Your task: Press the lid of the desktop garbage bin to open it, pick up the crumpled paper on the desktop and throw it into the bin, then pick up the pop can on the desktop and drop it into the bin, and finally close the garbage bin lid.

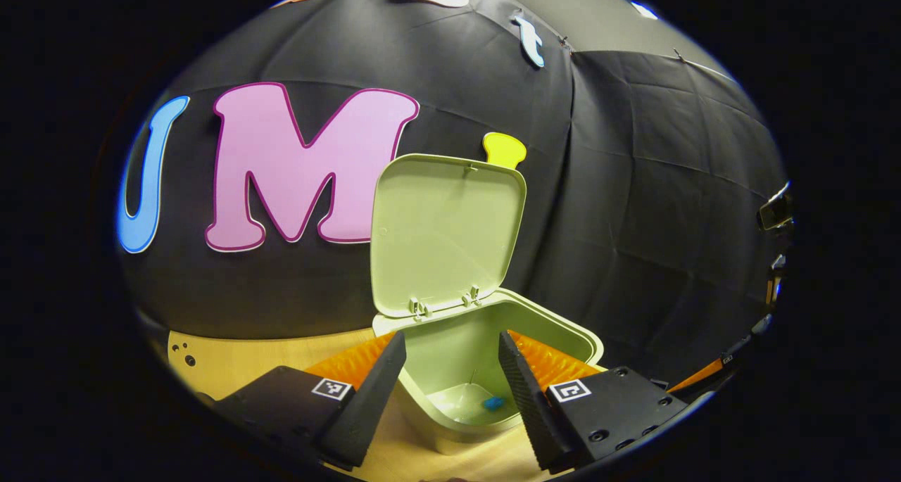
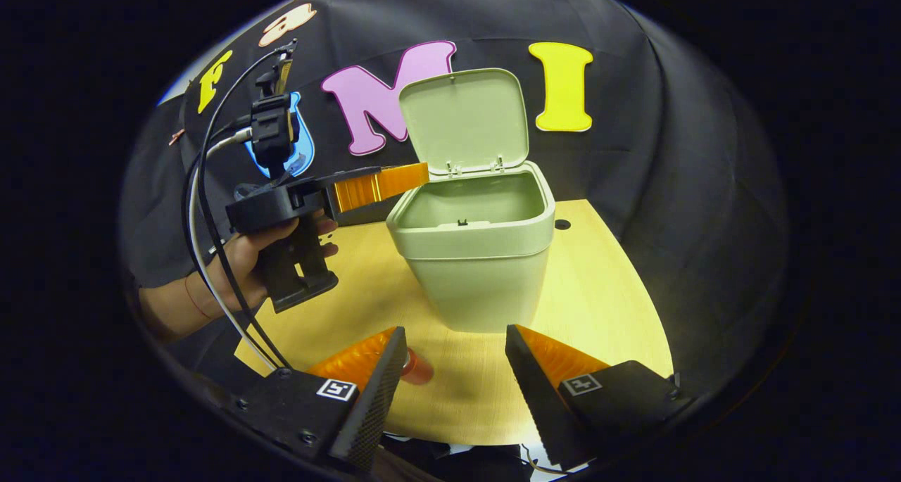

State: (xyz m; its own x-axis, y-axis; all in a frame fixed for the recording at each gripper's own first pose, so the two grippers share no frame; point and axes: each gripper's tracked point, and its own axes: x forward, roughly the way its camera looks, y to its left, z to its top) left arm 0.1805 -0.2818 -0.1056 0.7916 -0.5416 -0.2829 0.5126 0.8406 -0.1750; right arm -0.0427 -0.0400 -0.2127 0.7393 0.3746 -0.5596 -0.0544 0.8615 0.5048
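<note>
While the wooden desktop [image 2: 598, 285] carries it near the middle, the pale green garbage bin [image 2: 479, 278] stands upright with its lid [image 2: 464, 119] swung fully up and back on the rear hinges. Seen from the left gripper view, the bin's interior holds a small blue object [image 1: 493, 402] on the floor, too small to identify; the near wall of the bin is cut off between the fingers. The left gripper [image 1: 450, 383] hovers just above the bin's open mouth, fingers spread wide with nothing between them; in the right gripper view it appears at the bin's left rim, carried by a hand [image 2: 243, 257] with trailing cables [image 2: 200, 222]. The right gripper [image 2: 456, 369] sits low over the front of the desktop, fingers likewise spread wide and empty. Beside its left finger, a small reddish rounded object [image 2: 418, 371] lies on the desktop, mostly hidden by that finger, so its identity cannot be told.
</note>
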